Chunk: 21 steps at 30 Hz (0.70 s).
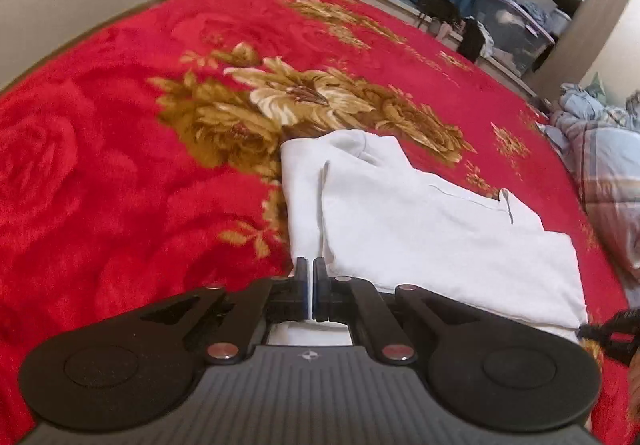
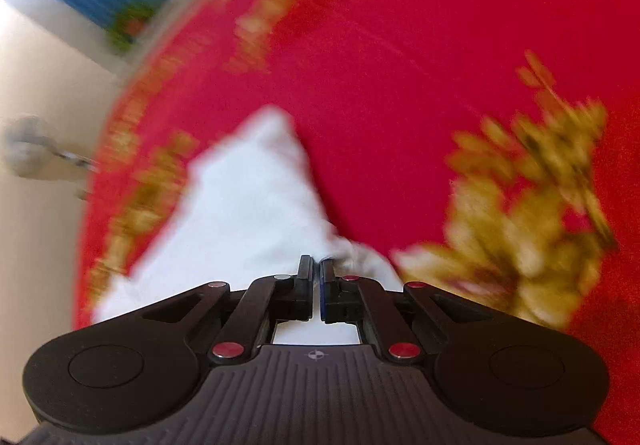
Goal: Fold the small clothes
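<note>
Left gripper (image 1: 311, 269): jaws together, pinching the near edge of the white garment (image 1: 420, 221); body level, fingers pointing toward 12 o'clock.
Right gripper (image 2: 316, 271): jaws nearly together over white cloth; grip cannot be told, view blurred.
White garment: partly folded on the red floral blanket (image 1: 120, 125), spreading toward 2 o'clock from the left gripper.
Right-wrist view: garment (image 2: 244, 197) lies toward 11 o'clock.
</note>
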Tool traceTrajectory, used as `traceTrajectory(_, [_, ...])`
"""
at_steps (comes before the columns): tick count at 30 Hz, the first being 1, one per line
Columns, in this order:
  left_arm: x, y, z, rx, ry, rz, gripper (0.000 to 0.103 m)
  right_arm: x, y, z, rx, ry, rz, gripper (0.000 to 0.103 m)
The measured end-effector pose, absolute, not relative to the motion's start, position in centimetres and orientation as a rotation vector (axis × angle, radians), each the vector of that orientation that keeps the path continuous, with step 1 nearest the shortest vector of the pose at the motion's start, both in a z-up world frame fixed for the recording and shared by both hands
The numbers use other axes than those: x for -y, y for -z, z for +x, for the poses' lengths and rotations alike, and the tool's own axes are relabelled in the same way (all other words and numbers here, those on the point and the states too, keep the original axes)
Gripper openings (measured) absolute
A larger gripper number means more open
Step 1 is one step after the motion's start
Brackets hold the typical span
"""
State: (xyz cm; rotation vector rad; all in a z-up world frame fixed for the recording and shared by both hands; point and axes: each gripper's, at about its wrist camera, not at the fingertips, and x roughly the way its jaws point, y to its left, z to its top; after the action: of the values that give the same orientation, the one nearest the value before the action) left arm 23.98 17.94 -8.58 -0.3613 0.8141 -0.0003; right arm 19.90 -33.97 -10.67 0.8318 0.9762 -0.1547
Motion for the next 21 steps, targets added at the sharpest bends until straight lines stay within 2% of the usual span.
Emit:
traceTrajectory(1, [-18.1, 8.5, 23.9, -0.795, 0.004, -0.372, 0.006, 34.0, 11.0, 19.8, -0.995, 0.192, 0.831, 0.002])
traceTrajectory(4, [-18.0, 8.5, 24.1, -0.759, 0.036, -0.376, 0.035, 33.6, 9.2, 19.1, -0.93, 0.23, 0.751, 0.006])
traceTrajectory(5, [-17.7, 8.8, 24.3, -0.759, 0.05, -0.379, 0.037, 33.5, 8.5, 18.8, -0.898, 0.217, 0.739, 0.006])
traceTrajectory(9, [-16.2, 10.3, 25.7, -0.797, 0.076, -0.34, 0.037, 32.7, 6.3, 18.1, -0.785, 0.1, 0.696, 0.007])
traceTrajectory(10, [-15.8, 10.7, 26.0, -0.805, 0.065, -0.314, 0.036, 32.5, 6.1, 18.2, -0.762, 0.067, 0.681, 0.013])
traceTrajectory(11, [-15.5, 11.2, 26.3, -0.809, 0.054, -0.286, 0.026, 32.5, 6.0, 18.5, -0.751, 0.054, 0.666, 0.022])
traceTrajectory(12, [-15.3, 11.4, 26.4, -0.809, 0.053, -0.272, 0.017, 32.6, 5.9, 19.0, -0.743, 0.055, 0.65, 0.025])
traceTrajectory(14, [-15.2, 10.6, 26.1, -0.798, 0.055, -0.27, 0.012, 32.5, 6.0, 19.4, -0.739, 0.061, 0.63, 0.027])
traceTrajectory(18, [-15.2, 7.5, 24.1, -0.779, 0.048, -0.269, 0.012, 32.1, 7.3, 20.1, -0.78, 0.022, 0.622, 0.027])
traceTrajectory(21, [-15.0, 8.4, 23.4, -0.874, 0.01, -0.23, 0.016, 31.2, 8.6, 21.0, -0.893, 0.04, 0.513, 0.027])
